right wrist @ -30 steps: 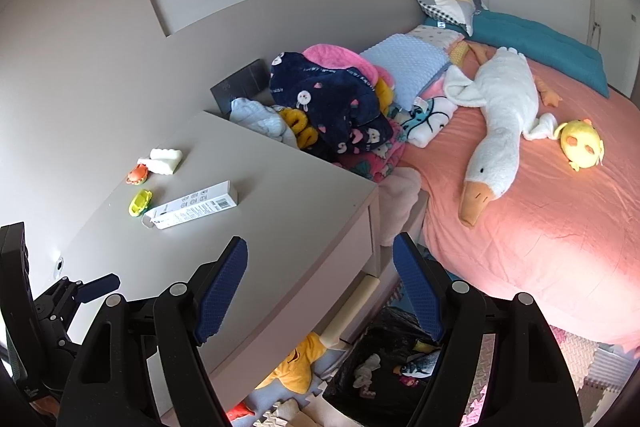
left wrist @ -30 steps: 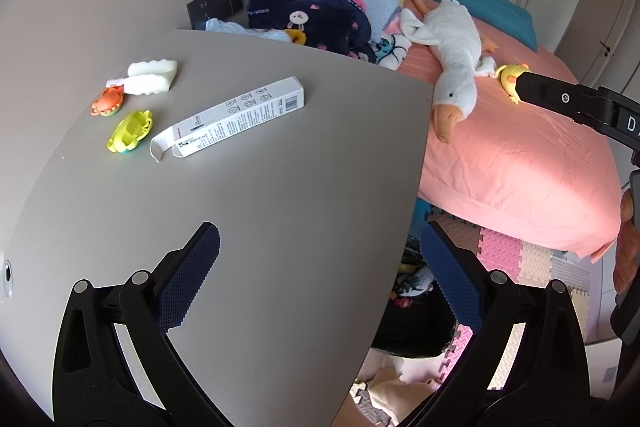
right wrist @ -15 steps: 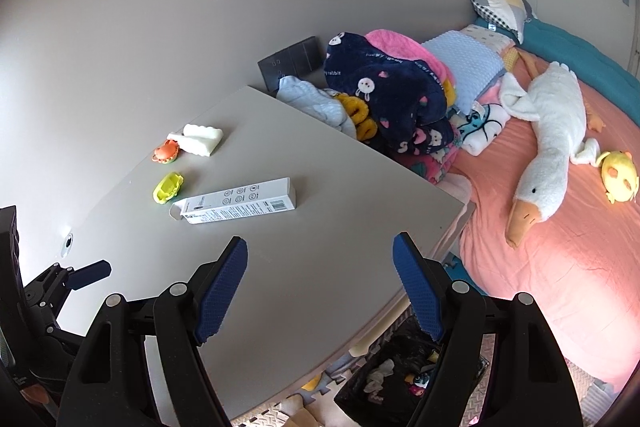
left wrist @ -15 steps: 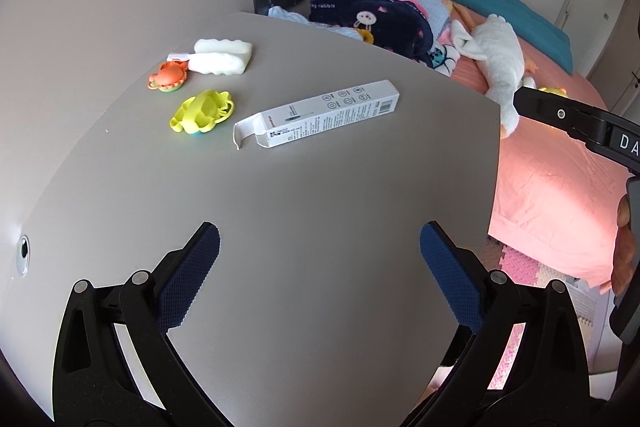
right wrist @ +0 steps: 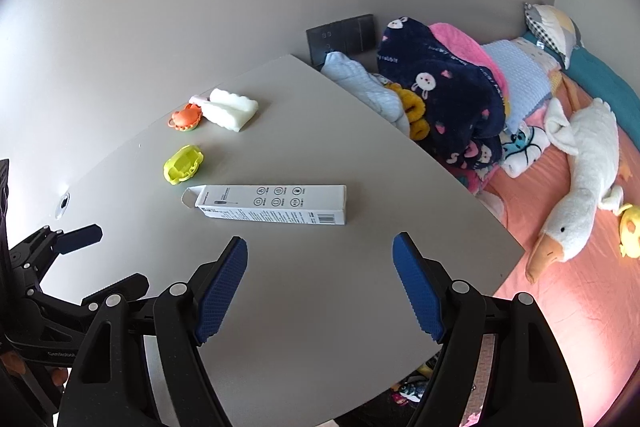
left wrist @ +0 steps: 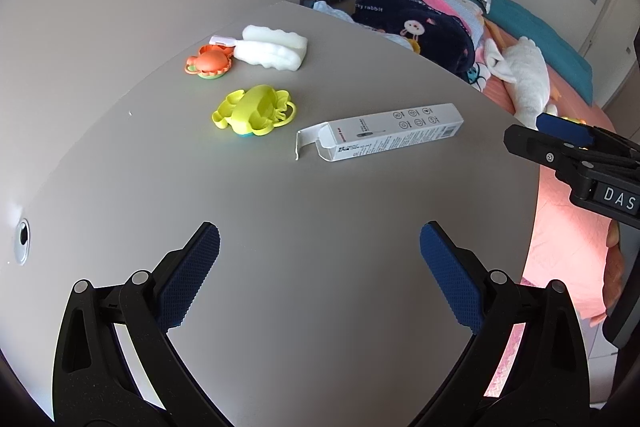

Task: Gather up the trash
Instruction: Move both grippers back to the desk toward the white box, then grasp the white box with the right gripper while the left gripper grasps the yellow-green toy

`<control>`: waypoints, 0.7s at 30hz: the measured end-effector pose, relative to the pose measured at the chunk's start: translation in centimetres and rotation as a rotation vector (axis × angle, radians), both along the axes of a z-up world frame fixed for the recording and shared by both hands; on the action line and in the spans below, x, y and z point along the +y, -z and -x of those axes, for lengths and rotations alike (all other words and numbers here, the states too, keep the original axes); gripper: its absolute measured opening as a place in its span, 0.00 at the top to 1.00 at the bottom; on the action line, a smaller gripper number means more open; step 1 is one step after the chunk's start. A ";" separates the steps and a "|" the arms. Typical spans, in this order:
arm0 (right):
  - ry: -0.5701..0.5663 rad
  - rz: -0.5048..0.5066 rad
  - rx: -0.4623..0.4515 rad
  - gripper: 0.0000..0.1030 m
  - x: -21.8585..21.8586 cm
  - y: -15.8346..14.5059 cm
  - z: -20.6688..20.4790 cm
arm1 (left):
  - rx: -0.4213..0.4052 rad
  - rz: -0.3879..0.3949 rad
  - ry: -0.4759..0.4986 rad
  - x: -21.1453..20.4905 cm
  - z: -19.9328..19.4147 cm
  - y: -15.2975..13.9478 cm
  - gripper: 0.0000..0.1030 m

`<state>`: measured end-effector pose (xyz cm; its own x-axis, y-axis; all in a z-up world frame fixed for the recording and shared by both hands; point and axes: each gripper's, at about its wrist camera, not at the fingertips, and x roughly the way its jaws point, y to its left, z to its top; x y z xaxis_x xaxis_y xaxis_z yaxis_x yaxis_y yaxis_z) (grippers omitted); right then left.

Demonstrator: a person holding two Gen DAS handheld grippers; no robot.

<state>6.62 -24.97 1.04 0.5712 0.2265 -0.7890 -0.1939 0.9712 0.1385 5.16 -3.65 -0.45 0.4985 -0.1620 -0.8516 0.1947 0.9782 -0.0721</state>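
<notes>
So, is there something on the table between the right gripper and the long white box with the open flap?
Nothing visible. In the right wrist view only bare table lies between the open right gripper and the white box. The yellow toy sits off to the side, beyond the flap end.

Opened white carton (right wrist: 272, 205) flat on table (right wrist: 320, 307)

My bench (right wrist: 320, 307) is showing a smooth, matt grey face, carrying a printed white cardboard box (right wrist: 276, 205) and a glossy yellow plastic toy (left wrist: 254, 111). My right tool (right wrist: 320, 285) is wearing blue pads (right wrist: 418, 287) with a rough dimpled texture on matt black plastic, beside a plush cloth goose (right wrist: 576, 179).
</notes>
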 end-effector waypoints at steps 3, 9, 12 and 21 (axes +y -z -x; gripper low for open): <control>-0.053 0.038 0.013 0.21 1.6 0.7 -1.2 | 0.011 0.004 -0.018 1.0 -0.5 0.3 0.06; -0.142 0.107 0.053 0.21 4.1 2.4 -3.4 | 0.030 0.016 -0.077 3.3 -1.4 1.0 0.06; -0.194 0.170 0.067 0.21 5.2 3.3 -4.3 | 0.039 0.025 -0.108 4.4 -1.6 1.4 0.06; -0.301 0.299 0.071 0.20 7.8 5.0 -7.0 | 0.071 0.058 -0.184 6.0 -3.1 2.1 0.06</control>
